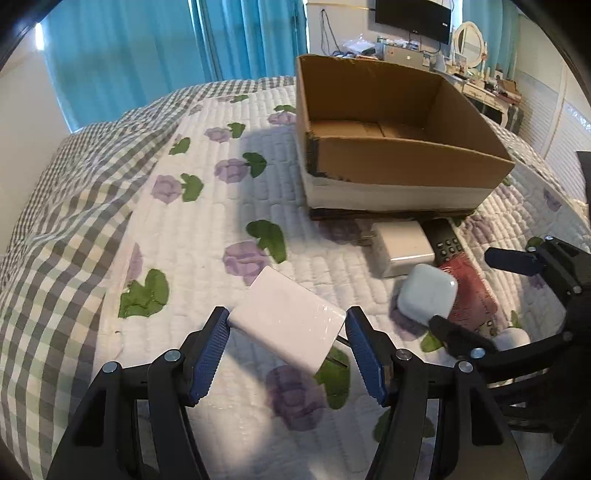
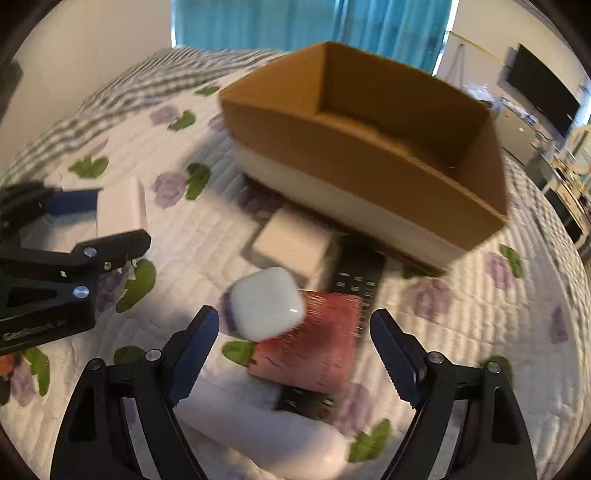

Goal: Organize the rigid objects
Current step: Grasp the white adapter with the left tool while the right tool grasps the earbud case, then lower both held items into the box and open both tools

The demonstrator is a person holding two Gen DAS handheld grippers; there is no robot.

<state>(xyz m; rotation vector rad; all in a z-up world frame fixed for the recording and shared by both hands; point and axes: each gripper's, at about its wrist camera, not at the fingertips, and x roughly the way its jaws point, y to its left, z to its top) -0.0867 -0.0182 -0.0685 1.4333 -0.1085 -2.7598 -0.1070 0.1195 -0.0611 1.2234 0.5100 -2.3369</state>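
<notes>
My left gripper (image 1: 287, 323) is shut on a flat white adapter block (image 1: 286, 319) and holds it above the quilt. An open cardboard box (image 1: 406, 162) stands ahead on the bed; it also shows in the right wrist view (image 2: 369, 166). My right gripper (image 2: 293, 328) is open above a pile: a small white earbud case (image 2: 267, 302), a red card-like box (image 2: 317, 343), a black remote (image 2: 354, 280), a white charger block (image 2: 291, 243) and a white tube (image 2: 266, 439). The earbud case (image 1: 428, 293) and charger (image 1: 402, 247) also show in the left wrist view.
The bed carries a white floral quilt (image 1: 207, 229) with a grey checked blanket (image 1: 55, 229) at the left. Blue curtains hang behind. A TV (image 1: 413, 14) and a cluttered dresser (image 1: 491, 85) stand at the far right.
</notes>
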